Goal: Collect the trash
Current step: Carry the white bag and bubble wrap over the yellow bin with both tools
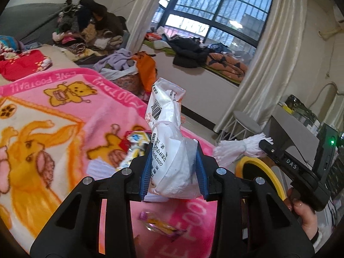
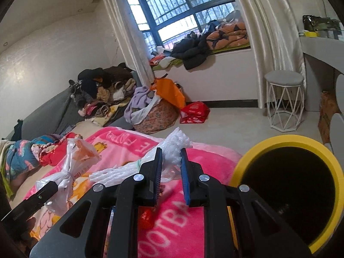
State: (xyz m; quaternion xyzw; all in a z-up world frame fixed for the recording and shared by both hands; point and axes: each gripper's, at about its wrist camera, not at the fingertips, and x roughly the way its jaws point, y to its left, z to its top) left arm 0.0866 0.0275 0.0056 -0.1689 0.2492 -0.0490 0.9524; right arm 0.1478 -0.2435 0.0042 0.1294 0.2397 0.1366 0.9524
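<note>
left claw (image 1: 173, 167) pinching tied white plastic bag (image 1: 169, 129) over pink blanket (image 1: 64, 116) on bed, right claw (image 2: 171, 172) pinching white foam netting (image 2: 172, 148), yellow-rimmed bin (image 2: 286, 144) just beside blanket, clothes pile (image 2: 103, 88), barred window (image 2: 178, 10) beyond

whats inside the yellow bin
Nothing can be made out. The yellow-rimmed bin beside the pink blanket shows only a dark interior; its bottom is lost in shadow, and the right gripper covers the near edge.

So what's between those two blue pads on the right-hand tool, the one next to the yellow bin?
A white foam-net wrapper is pinched between the right gripper's blue pads, as the right wrist view shows. The yellow bin stands just beside it.
</note>
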